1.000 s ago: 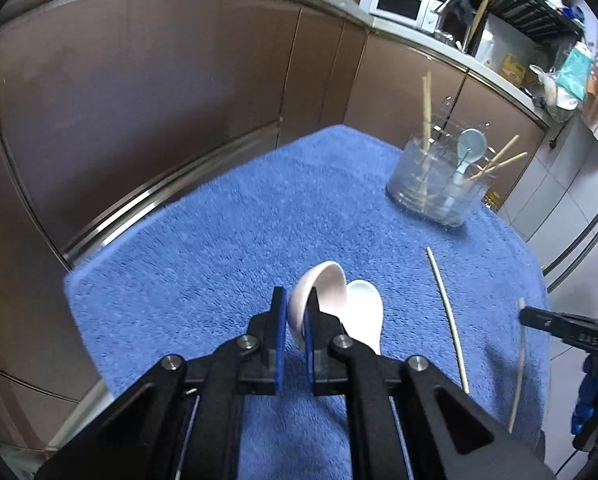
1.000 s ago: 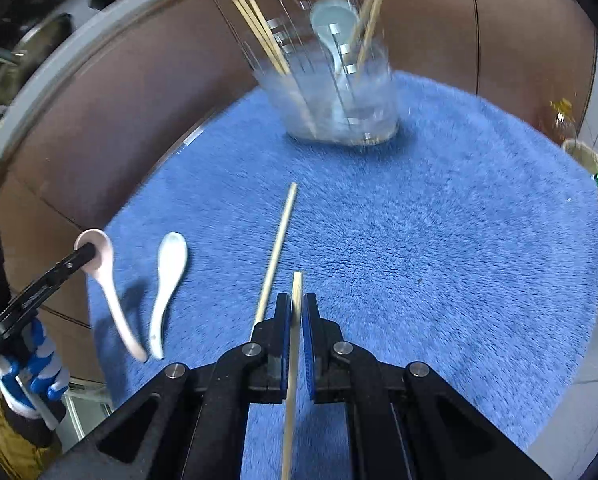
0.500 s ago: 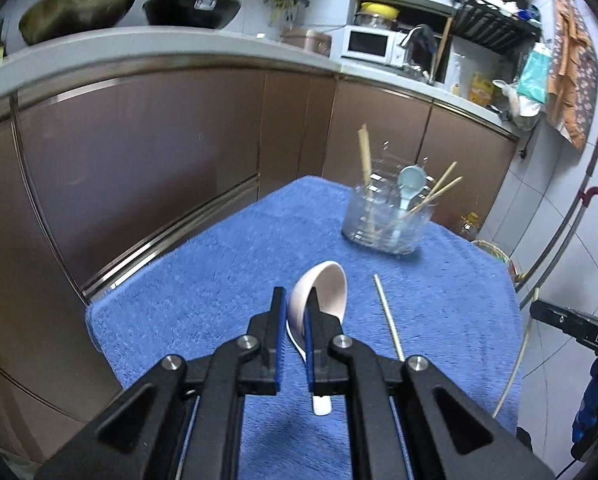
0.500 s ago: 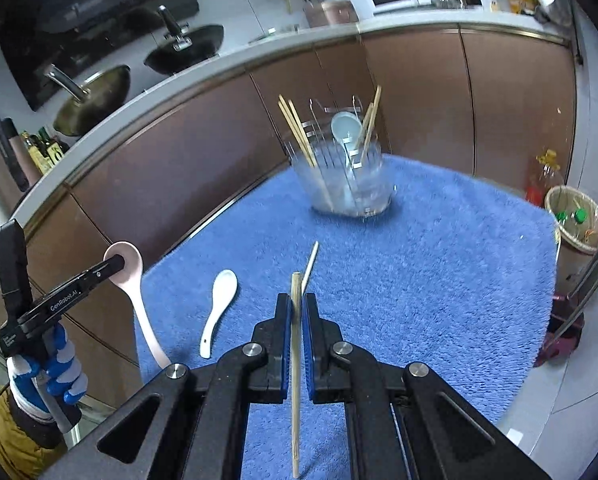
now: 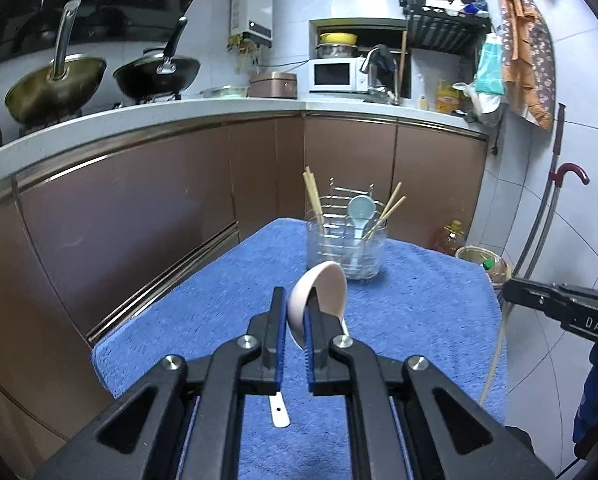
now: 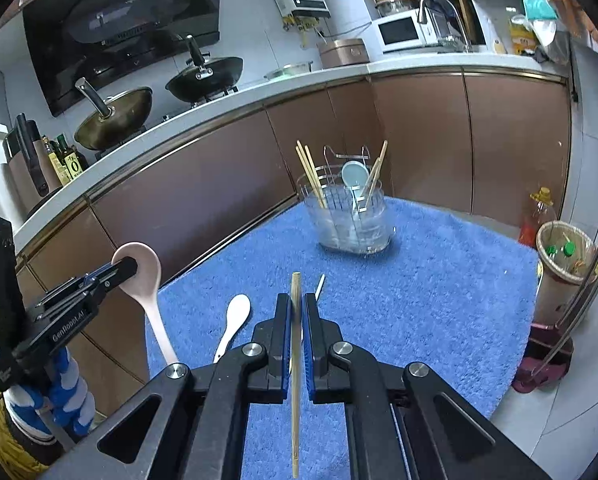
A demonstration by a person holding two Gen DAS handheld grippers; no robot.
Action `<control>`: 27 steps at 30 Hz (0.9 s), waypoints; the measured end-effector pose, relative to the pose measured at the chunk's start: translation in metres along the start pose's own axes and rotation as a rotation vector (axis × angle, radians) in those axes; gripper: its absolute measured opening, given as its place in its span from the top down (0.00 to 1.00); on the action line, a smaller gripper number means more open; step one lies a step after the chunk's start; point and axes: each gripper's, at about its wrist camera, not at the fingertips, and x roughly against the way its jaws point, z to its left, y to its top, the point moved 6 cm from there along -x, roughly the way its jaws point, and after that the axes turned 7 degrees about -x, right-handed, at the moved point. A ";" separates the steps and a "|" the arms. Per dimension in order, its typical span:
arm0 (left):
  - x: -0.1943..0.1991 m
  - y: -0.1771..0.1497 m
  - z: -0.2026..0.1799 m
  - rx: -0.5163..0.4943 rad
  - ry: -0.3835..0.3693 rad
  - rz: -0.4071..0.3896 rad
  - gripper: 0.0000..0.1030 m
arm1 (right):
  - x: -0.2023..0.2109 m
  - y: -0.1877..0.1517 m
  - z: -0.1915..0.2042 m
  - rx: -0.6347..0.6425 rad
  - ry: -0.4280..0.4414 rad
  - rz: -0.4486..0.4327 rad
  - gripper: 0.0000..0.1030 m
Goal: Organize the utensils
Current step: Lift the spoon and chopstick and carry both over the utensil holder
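Utensils are split between the holder (image 6: 353,216), the towel (image 6: 439,280) and the 2 grippers. The holder stands at the towel's far end; a pale blue spoon (image 6: 354,174) and several chopsticks (image 6: 311,176) are propped upright in it. A pink spoon (image 6: 145,280) is clamped by its bowl in the closed left gripper (image 5: 295,312), raised above the towel well short of the holder. A chopstick (image 6: 295,360) is pinched between the closed jaws of the right gripper (image 6: 297,320), also short of the holder. A white spoon (image 6: 233,322) and a second loose chopstick (image 6: 319,285) lie on the towel, nearer the grippers than the holder.
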 end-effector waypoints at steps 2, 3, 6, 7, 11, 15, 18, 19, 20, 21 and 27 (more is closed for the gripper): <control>-0.001 0.002 -0.004 -0.016 0.005 -0.008 0.93 | 0.003 0.005 0.002 0.008 0.003 -0.015 0.94; -0.001 0.004 -0.008 -0.026 0.004 -0.012 0.94 | 0.003 0.006 0.003 0.011 0.004 -0.020 0.94; -0.004 0.007 -0.014 -0.042 0.006 -0.017 0.93 | 0.005 0.014 0.006 0.022 0.007 -0.041 0.94; -0.007 0.008 -0.016 -0.049 0.008 -0.018 0.93 | 0.006 0.017 0.007 0.027 0.007 -0.047 0.94; -0.017 0.012 -0.022 -0.060 0.006 -0.017 0.93 | 0.005 0.028 0.010 0.045 0.006 -0.072 0.94; -0.032 0.018 -0.026 -0.071 0.009 -0.013 0.93 | 0.002 0.040 0.012 0.062 0.009 -0.093 0.94; -0.042 0.023 -0.027 -0.073 0.010 -0.014 0.93 | -0.001 0.050 0.011 0.073 0.011 -0.108 0.94; -0.045 0.026 -0.027 -0.075 0.010 -0.016 0.93 | -0.003 0.054 0.011 0.073 0.013 -0.112 0.94; -0.048 0.028 -0.028 -0.078 0.011 -0.018 0.93 | -0.005 0.058 0.011 0.073 0.016 -0.116 0.94; -0.051 0.030 -0.028 -0.083 0.014 -0.021 0.93 | -0.006 0.060 0.011 0.074 0.017 -0.120 0.94; -0.070 0.051 -0.025 -0.072 -0.001 -0.036 0.93 | -0.015 0.082 0.010 0.086 0.018 -0.150 0.94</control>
